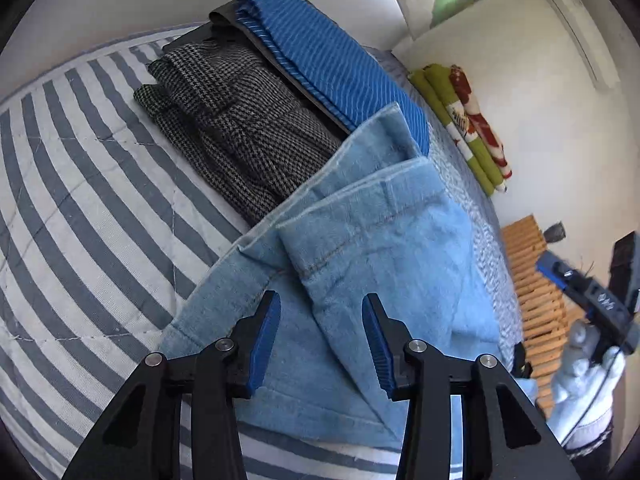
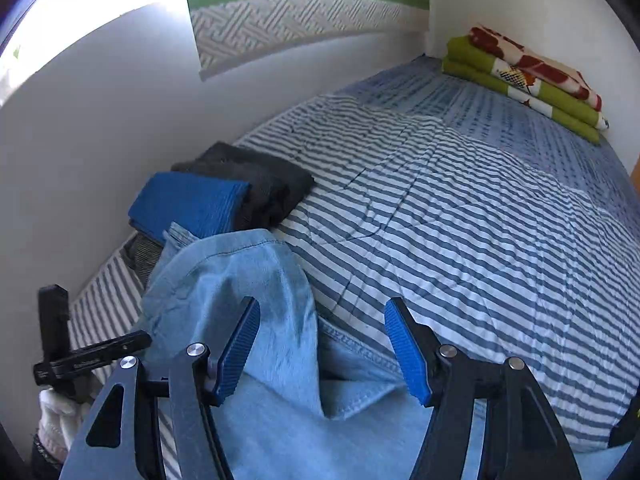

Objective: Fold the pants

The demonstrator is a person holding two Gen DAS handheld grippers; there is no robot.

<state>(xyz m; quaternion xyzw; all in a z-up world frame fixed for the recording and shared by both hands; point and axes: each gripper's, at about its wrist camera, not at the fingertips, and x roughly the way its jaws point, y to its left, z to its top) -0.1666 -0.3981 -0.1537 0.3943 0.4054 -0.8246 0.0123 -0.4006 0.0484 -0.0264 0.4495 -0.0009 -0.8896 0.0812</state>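
Both sets of fingers parted, gripping nothing: left gripper (image 1: 321, 340) and right gripper (image 2: 322, 344) poised over light-blue denim pants (image 1: 372, 240), lying rumpled on the striped bed (image 1: 100, 216). Beyond, against the wall, folded checked trousers (image 1: 236, 120) and blue striped cloth (image 1: 320, 60).

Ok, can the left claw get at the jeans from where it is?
Probably yes: the left claw hangs open right over the jeans, nothing lies between, and the right claw is open too.
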